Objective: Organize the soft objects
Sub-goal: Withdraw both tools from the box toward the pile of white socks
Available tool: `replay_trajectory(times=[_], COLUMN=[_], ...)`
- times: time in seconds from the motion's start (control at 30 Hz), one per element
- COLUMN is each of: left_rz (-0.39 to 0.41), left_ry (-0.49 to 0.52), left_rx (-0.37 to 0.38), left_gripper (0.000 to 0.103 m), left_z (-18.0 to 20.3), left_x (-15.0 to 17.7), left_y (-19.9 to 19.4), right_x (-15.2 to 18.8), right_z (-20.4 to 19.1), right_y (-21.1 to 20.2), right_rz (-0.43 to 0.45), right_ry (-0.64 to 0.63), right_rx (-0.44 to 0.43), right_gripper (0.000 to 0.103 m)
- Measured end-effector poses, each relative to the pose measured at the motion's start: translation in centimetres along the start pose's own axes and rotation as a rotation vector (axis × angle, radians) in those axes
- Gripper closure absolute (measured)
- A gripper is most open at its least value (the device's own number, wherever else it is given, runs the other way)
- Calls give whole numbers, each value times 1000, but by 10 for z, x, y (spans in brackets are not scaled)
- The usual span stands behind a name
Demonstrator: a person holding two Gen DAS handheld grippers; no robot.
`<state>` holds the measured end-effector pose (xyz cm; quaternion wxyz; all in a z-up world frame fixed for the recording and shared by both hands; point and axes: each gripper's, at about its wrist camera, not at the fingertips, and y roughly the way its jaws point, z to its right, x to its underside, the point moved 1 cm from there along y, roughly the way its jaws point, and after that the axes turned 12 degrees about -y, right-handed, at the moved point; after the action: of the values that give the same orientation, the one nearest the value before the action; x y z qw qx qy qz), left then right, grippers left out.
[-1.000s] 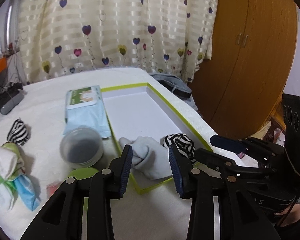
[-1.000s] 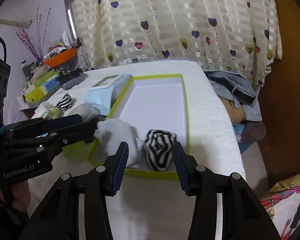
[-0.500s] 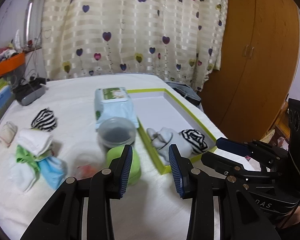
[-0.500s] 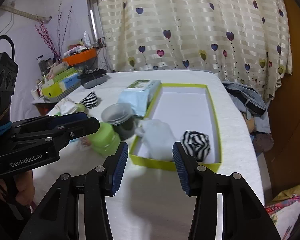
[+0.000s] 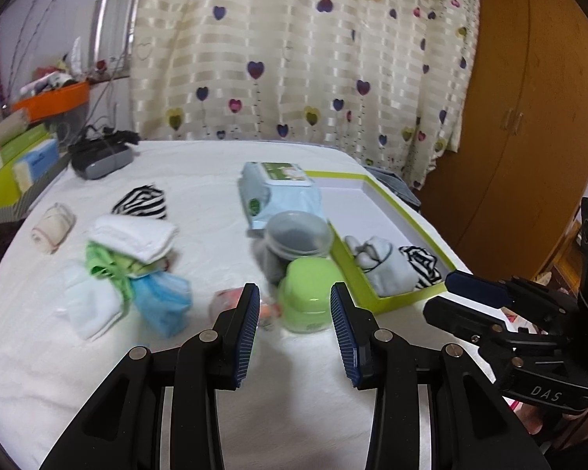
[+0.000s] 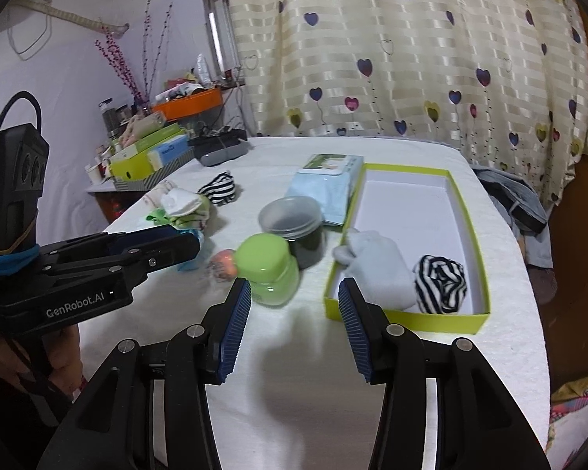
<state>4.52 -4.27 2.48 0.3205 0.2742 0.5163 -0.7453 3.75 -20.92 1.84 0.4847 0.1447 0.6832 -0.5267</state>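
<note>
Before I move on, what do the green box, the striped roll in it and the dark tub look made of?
Green box: probably cardboard, with thin straight walls and a matte white inside.
Striped roll: soft knit fabric, likely a sock, bunched with black and white bands.
Dark tub: seemingly plastic, with a cloudy translucent lid over dark contents.

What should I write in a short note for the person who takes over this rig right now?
Left gripper: open, empty. Right gripper: open, empty.
Done: a pale sock bundle and a striped sock ball lie at the near end of the green-rimmed box.
Left: another striped sock ball, the mixed sock pile and a small beige roll lie on the white cover outside the box.
Two jars and a wipes pack stand beside the box.
</note>
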Motion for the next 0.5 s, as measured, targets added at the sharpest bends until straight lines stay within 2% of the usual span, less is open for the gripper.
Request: replay_trajectory(times=[0.5], left_rz=[11], left_ry=[-62], left_rx=[-47], left_gripper=[67], left_z=[-36], left_x=[1], left_y=[-8], right_x=[-8], right_z=[-34], right_y=[11], right_rz=[-2], right_ry=[-64], right_rx=[-59], right_gripper=[55])
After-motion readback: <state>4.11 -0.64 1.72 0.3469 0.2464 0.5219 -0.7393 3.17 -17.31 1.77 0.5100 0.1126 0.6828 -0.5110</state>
